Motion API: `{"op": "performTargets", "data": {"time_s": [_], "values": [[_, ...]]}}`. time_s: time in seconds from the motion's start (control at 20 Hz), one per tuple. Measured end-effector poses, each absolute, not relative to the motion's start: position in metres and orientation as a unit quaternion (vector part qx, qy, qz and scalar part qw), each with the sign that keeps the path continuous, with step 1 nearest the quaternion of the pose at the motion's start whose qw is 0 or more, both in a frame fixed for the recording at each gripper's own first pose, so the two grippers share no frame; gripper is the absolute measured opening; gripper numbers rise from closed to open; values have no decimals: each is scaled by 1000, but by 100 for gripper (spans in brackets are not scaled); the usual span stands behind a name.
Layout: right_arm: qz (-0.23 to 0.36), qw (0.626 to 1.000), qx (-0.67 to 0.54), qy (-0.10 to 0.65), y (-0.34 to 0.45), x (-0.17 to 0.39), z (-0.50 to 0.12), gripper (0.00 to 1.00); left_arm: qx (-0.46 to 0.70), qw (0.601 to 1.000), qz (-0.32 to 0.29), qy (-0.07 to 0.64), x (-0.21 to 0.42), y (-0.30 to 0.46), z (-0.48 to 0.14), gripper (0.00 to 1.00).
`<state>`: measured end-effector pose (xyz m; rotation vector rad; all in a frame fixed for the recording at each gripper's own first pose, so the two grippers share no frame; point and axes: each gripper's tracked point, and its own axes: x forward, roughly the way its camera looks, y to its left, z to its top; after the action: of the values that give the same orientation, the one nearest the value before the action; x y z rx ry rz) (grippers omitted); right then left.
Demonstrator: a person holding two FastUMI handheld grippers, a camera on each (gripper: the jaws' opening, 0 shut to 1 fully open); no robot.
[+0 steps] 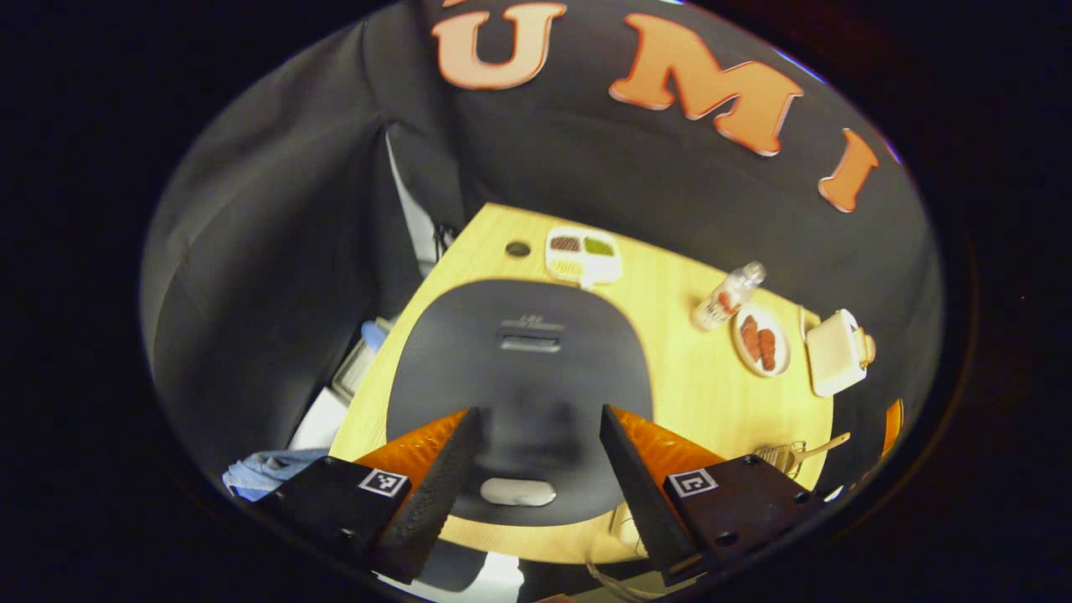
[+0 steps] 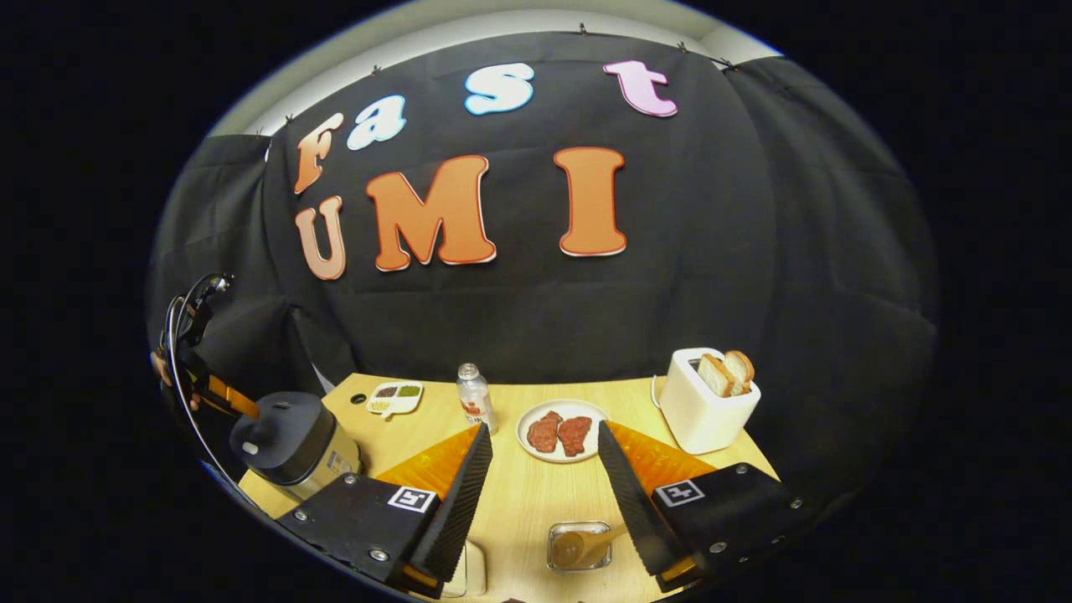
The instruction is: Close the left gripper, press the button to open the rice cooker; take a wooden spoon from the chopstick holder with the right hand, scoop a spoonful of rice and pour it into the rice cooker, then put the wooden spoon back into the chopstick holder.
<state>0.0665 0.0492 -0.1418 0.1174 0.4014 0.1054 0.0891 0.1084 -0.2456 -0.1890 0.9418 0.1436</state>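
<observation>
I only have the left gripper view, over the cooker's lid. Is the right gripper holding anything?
Observer: No, the right gripper is open and empty.
Operator: Where is the spoon relative to it?
Observer: The spoon lies in the holder, low between that gripper's fingers.
Operator: Seen from the side, is the cooker shut?
Observer: Yes, the cooker has its lid down.

White toaster (image 2: 708, 410) holding toast; plate (image 2: 559, 433) with meat patties; bottle (image 2: 474, 396) just beside plate; divided dish (image 2: 394, 396) far left.
</observation>
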Motion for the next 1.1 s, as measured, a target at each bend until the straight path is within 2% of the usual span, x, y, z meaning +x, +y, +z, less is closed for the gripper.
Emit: {"op": "performTargets", "data": {"time_s": [0.2,0.45,0.65,0.7,0.75,0.8,0.9,1.1], "values": [[76,986,46,144,66,71,-111,80,-43,942,51,328,91,71,-188,96],[86,990,47,98,69,70,-82,80,7,978,34,206,84,36,-125,96],[91,993,54,58,68,67,-61,80,12,992,19,126,72,9,-91,98],[92,993,55,49,68,67,-56,80,12,994,17,110,69,4,-86,95],[94,993,55,40,68,66,-51,80,12,996,9,92,67,-2,-78,97],[96,993,56,33,68,65,-48,80,14,997,1,72,66,-10,-71,94],[101,993,57,25,69,61,-45,80,24,999,-9,38,62,-16,-58,96],[117,992,56,8,80,56,-37,80,24,999,-13,20,56,-26,-59,98]]}}
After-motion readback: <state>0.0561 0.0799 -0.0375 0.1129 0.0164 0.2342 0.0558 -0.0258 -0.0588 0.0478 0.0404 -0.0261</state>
